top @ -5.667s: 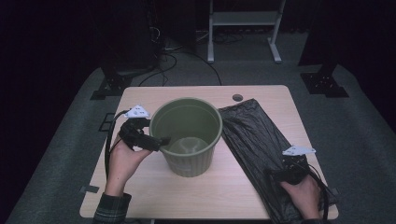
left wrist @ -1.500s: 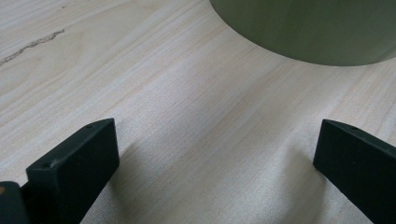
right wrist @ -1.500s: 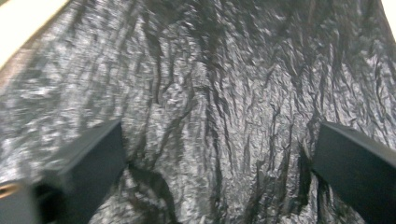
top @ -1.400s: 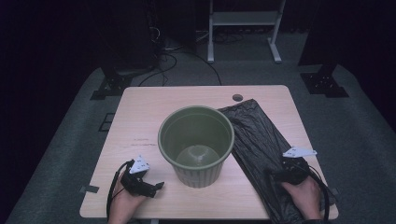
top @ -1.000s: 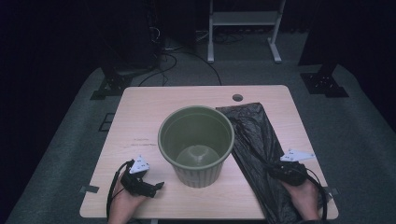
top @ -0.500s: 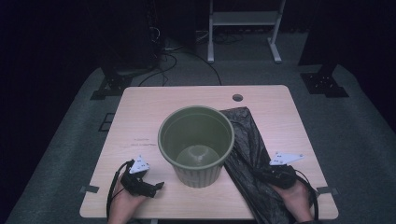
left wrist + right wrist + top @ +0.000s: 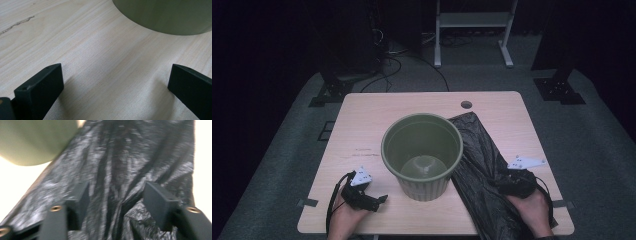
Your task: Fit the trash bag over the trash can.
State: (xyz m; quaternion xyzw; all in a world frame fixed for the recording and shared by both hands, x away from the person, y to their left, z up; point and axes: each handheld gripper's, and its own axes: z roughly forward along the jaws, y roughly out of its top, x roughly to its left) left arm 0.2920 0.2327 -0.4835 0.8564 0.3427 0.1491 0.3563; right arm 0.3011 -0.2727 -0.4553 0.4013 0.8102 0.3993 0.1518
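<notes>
A: Right, largest item first?

B: Light wooden rectangular table (image 7: 377,120), with a small round cable hole (image 7: 466,105) near its far edge.

A: Next entry?

B: Crumpled black plastic bin bag (image 7: 482,175), lying flat along the table's right half. It runs from beside the hole down to the near edge, and its left border is tucked against the bin.

A: And the bin?

B: Round olive-green plastic waste bin (image 7: 422,155), ribbed wall, upright at the table's middle, mouth open to the ceiling. In the left gripper view its lower wall (image 7: 165,15) stands on bare wood past the jaws.

A: Grippers?

B: Right gripper (image 7: 501,186), held in the person's right hand (image 7: 532,212), resting on the bag near the table's front right. Its jaws have just been opening. In the right gripper view (image 7: 115,200) they stand apart, with wrinkled bag (image 7: 120,165) beneath and between them; a raised fold sits near the right jaw, not pinched.

A: The other one?

B: Left gripper (image 7: 379,200), in the left hand (image 7: 346,217), low at the front left corner, just beside the bin's base. Jaws spread wide in its own view (image 7: 115,87), nothing but table (image 7: 75,37) between them.
</notes>
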